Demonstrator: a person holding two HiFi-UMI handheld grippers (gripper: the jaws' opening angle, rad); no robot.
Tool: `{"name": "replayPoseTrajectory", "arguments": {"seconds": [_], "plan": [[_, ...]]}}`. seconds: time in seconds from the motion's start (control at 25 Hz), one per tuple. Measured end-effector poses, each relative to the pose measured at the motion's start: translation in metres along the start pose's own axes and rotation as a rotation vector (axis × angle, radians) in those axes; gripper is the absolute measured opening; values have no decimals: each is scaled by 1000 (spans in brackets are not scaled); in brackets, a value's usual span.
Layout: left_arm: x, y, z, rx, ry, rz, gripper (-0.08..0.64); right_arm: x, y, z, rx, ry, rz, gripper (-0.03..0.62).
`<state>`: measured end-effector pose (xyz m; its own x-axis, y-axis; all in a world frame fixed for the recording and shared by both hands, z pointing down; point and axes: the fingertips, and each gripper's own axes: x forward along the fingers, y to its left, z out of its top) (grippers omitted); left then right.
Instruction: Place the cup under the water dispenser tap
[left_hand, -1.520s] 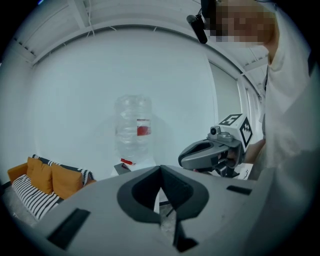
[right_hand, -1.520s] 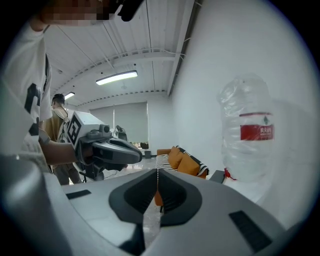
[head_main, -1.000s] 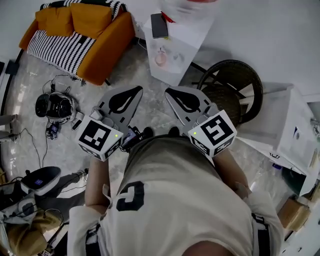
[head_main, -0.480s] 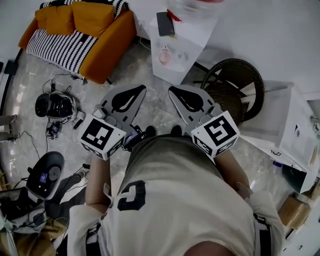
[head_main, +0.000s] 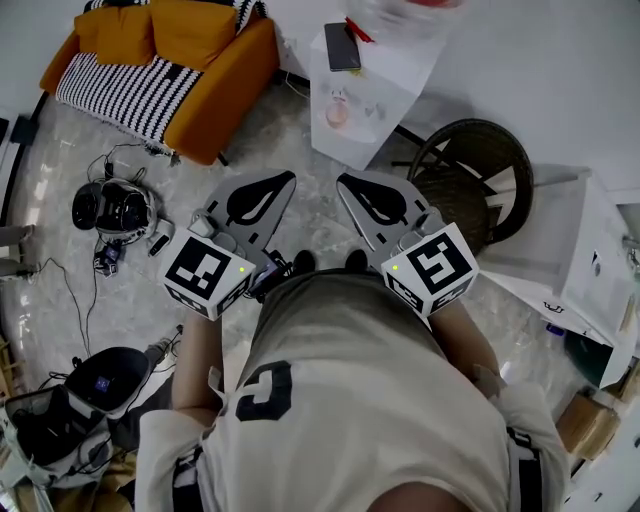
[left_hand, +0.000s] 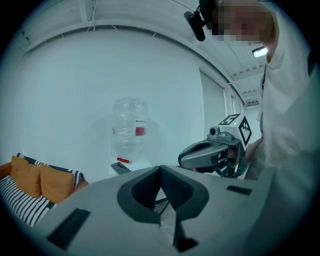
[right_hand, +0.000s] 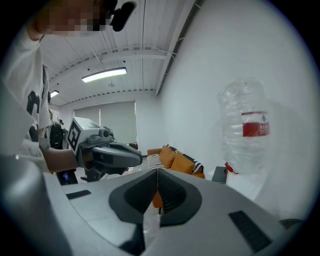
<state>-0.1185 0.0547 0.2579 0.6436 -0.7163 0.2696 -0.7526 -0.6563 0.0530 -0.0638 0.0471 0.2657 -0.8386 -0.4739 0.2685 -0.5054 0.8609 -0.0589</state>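
- from overhead, in the head view, a person (head_main: 370, 400) in a pale shirt holds the left gripper (head_main: 272, 188) and the right gripper (head_main: 358, 190) side by side at chest height, tips pointing toward a white water dispenser (head_main: 385, 75) by the wall.
- on the dispenser's front ledge sits a small pinkish round shape that looks like the cup (head_main: 338, 112), well apart from both grippers. a dark phone (head_main: 343, 47) lies on the dispenser's top, just beside the base of the clear bottle (head_main: 400, 12).
- an orange sofa (head_main: 200, 70) with a striped throw stands to the left of the dispenser and a dark wicker chair (head_main: 470, 180) to its right. black gear and loose cables (head_main: 112, 212) lie on the pale stone floor (head_main: 300, 150).
- left gripper view: the jaws are pressed together at the tips with nothing between them. beyond them stands the bottle with its red label, and the sofa shows low at the left. the right gripper, with its marker cube (left_hand: 235, 127), is just to the right.
- right gripper view: these jaws also meet at the tips and are empty. the bottle stands to the right with the phone at its foot, and the sofa is straight ahead behind the jaws. the left gripper is at the left, under a lit ceiling strip light (right_hand: 105, 75).
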Motion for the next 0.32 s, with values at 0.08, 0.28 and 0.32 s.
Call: {"name": "replayPoseTrajectory", "arguments": {"seconds": [0.08,0.28,0.32], "plan": [[-2,5,0,-2,-1,-2,57,4,1,1,-2,5,-3,28],[-6,17,-2,-2,0,-13,57,16,2,6,-3,-1,-20,28],[-7,19,-3,-2,1,-17,57,18,2,7,-3,-3,-25,28]]}}
